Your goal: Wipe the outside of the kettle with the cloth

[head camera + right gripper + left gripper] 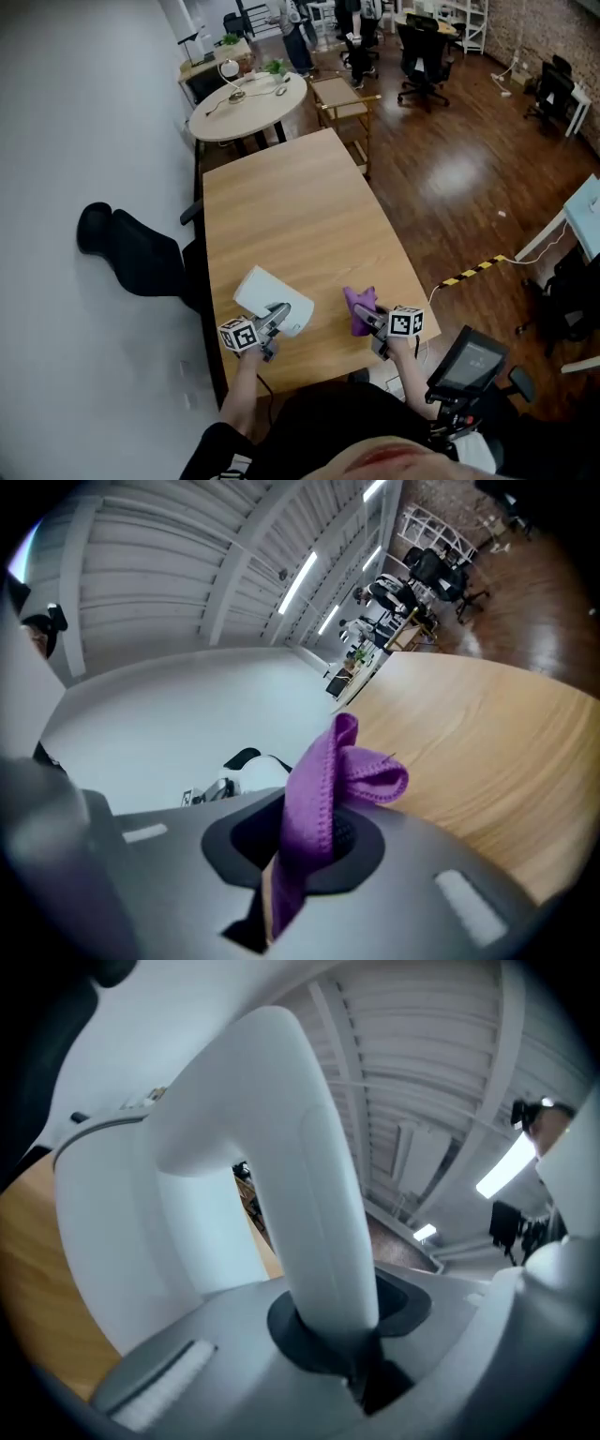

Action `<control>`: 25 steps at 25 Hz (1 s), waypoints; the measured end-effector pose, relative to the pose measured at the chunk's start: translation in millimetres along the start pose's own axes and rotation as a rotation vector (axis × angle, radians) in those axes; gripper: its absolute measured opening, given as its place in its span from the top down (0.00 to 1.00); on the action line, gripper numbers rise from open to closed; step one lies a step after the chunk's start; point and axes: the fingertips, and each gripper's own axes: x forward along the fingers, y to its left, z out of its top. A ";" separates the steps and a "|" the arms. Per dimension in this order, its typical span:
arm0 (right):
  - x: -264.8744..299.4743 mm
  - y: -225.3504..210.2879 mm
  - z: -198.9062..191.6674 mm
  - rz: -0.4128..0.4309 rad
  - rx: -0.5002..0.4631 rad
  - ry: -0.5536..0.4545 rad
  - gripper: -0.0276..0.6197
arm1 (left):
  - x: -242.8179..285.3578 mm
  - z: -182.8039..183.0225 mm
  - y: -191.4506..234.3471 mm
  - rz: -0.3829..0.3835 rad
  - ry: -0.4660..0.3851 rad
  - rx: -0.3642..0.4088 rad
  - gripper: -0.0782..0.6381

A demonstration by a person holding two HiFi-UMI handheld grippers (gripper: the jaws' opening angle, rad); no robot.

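A white kettle (265,295) sits tilted near the front left of the wooden table (300,206); whether it rests on the top I cannot tell. My left gripper (279,316) is shut on its curved handle (305,1176), and the kettle's body (103,1232) fills the left gripper view beyond it. A purple cloth (360,307) is pinched in my right gripper (369,319), a hand's width to the kettle's right. In the right gripper view the cloth (330,778) stands folded up out of the shut jaws, with the kettle (259,772) small behind it.
A black office chair (131,251) stands against the table's left edge. A round white table (248,103) and a small wooden cart (342,98) stand beyond the far end. Yellow-black tape (473,271) lies on the floor at right, near a black chair (469,364).
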 end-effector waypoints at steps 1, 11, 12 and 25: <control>-0.3 13.3 -7.7 -0.010 -0.001 -0.007 0.90 | -12.8 -8.0 10.6 0.014 0.050 0.058 0.40; 35.2 141.6 -19.6 0.068 -0.173 0.025 0.90 | -55.6 -69.3 16.0 -0.211 0.438 0.731 0.41; 48.7 147.2 -16.3 0.058 -0.170 0.033 0.90 | -64.0 -67.6 23.1 -0.219 0.476 0.797 0.41; 182.7 94.8 4.2 -0.016 -0.015 0.192 0.90 | -75.8 -19.4 198.0 0.130 0.541 0.789 0.36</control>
